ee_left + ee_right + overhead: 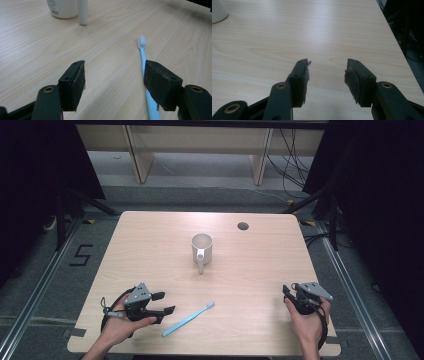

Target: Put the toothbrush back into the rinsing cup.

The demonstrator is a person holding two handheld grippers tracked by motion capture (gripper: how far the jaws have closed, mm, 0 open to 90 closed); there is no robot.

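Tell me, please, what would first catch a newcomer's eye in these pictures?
Probably the white mug standing alone mid-table, its handle toward the person. Next, the light blue toothbrush lying flat near the front edge, just right of the open left gripper. The right gripper, also open, waits at the table's front right.

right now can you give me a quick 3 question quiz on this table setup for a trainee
1. True or false: the left gripper is shut on the toothbrush.
2. The mug's handle points: A) toward the person B) away from the person C) toward the table's hole.
3. Fill in: the toothbrush's bristle end points toward the ____.

Key: 1 false, its jaws are open with nothing between them. 2 A. 3 mug.
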